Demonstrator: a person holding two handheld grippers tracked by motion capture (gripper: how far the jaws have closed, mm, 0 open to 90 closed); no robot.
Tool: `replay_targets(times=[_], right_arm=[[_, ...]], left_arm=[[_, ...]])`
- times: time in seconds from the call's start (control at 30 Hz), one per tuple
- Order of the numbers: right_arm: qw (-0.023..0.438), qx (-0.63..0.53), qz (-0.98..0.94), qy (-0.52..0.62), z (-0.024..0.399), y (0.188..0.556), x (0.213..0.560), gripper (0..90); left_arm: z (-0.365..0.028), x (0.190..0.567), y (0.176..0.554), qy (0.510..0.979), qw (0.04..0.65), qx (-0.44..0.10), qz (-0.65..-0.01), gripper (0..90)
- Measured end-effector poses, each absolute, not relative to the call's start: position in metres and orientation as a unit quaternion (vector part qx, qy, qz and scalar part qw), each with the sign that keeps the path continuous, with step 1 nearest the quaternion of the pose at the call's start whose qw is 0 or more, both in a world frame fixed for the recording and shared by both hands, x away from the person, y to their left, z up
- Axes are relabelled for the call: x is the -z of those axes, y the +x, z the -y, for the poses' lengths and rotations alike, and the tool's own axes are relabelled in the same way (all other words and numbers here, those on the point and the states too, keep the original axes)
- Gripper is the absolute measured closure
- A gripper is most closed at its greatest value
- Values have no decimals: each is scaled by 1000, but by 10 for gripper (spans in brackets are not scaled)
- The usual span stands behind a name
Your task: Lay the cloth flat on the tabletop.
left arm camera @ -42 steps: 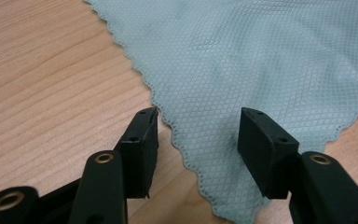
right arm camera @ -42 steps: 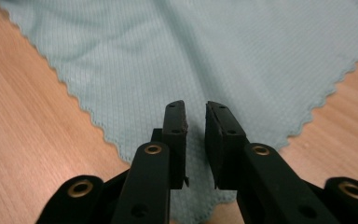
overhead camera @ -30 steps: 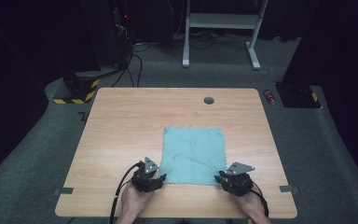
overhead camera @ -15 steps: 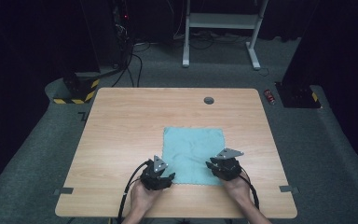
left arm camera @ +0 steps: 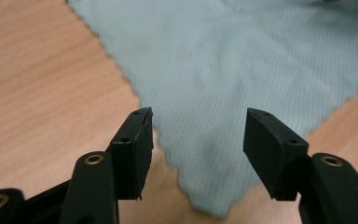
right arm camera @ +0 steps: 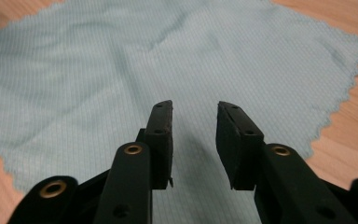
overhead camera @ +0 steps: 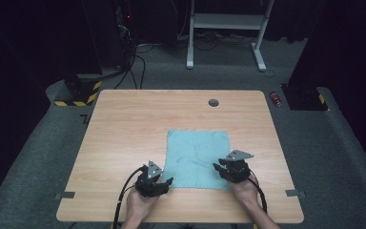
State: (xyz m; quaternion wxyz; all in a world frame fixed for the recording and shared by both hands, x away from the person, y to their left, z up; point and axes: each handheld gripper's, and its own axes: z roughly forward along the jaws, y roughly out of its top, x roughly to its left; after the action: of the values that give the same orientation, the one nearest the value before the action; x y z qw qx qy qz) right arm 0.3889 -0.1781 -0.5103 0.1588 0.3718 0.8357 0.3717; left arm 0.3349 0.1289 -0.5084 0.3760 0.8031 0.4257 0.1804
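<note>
A teal cloth (overhead camera: pixel 198 157) lies flat on the wooden table (overhead camera: pixel 124 129), right of the middle. My left gripper (overhead camera: pixel 166 183) sits low at the cloth's near left corner. In the left gripper view that corner of the cloth (left arm camera: pixel 214 60) lies between and under the jaws of the left gripper (left arm camera: pixel 198 135), which have just been opening and stand open. My right gripper (overhead camera: pixel 219 169) is over the cloth's near right part. In the right gripper view the right gripper (right arm camera: pixel 195 126) is open with a narrower gap above the cloth (right arm camera: pixel 121 60), pinching nothing.
A small dark round grommet (overhead camera: pixel 213 102) sits near the table's far edge. Grey tape marks (overhead camera: pixel 65 195) lie at the near corners. On the floor beyond are a white frame (overhead camera: pixel 224 21), cables (overhead camera: pixel 133 71) and a red object (overhead camera: pixel 277 98).
My right gripper has moved in from the cloth's near right corner, leftward and away from the person, onto the cloth. The left gripper stays at the near left corner and has turned a little.
</note>
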Motion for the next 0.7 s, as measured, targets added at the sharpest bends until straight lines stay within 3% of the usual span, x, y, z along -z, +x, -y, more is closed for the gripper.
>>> replay_targets(times=[0.13,0.37,0.7], right_arm=[[157,-355,-847,364,169,396,516,767],[168,-354,-849,355,168,394,520,782],[164,-368,-833,378,171,395,520,665]], left_arm=[[-118,509,365,792,384,-174,-443,423],[-115,522,391,796,351,-195,-454,415],[-122,526,387,790,365,-205,-448,388]])
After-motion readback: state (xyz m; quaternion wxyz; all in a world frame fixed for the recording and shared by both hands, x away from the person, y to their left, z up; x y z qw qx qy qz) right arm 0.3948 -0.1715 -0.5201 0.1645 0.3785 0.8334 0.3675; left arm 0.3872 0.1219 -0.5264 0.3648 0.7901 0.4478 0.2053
